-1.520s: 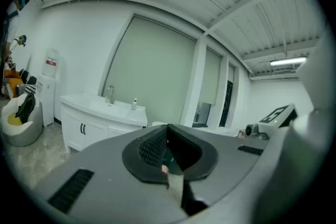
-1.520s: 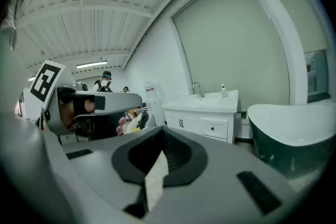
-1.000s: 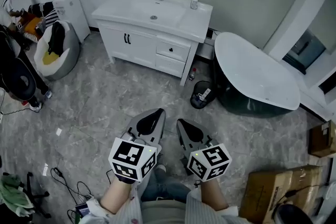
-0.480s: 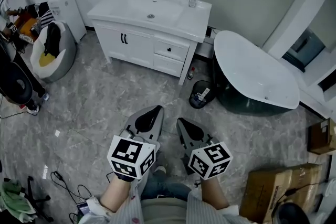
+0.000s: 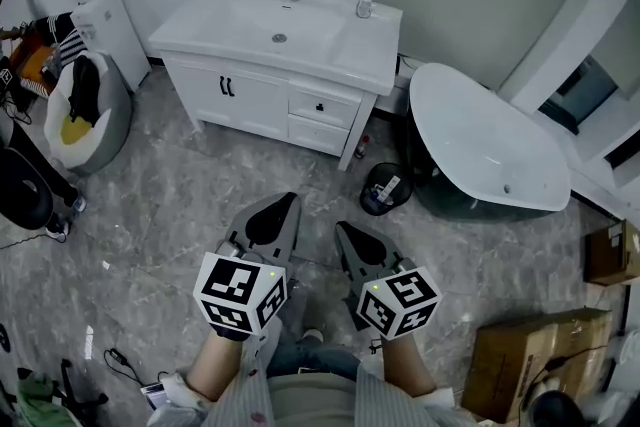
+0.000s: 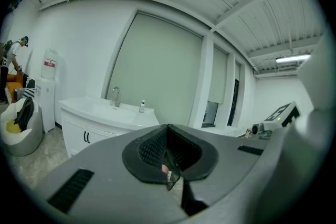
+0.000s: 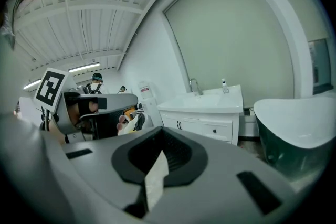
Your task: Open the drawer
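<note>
A white vanity [image 5: 205,35] with a sink stands against the far wall. Its upper drawer [image 5: 320,105], with a small dark knob, sits closed above a lower drawer [image 5: 318,134], right of two doors. My left gripper [image 5: 289,199] and right gripper [image 5: 341,229] are held side by side over the grey floor, well short of the vanity, both pointing toward it. Both are shut with nothing between the jaws. The right gripper view shows the upper drawer [image 7: 216,131] beyond the right gripper [image 7: 162,131]. In the left gripper view, the left gripper [image 6: 168,127] hides the drawers.
A white bathtub [image 5: 482,151] lies right of the vanity, with a black bin [image 5: 383,186] on the floor between them. A soap bottle [image 5: 366,2] stands on the counter. A beanbag [image 5: 82,110] and water dispenser [image 5: 97,13] are far left; cardboard boxes [image 5: 520,357] near right.
The person has stepped nearer the vanity, which now looks a little larger and further left. Both grippers came along with the person, side by side and shut as before.
</note>
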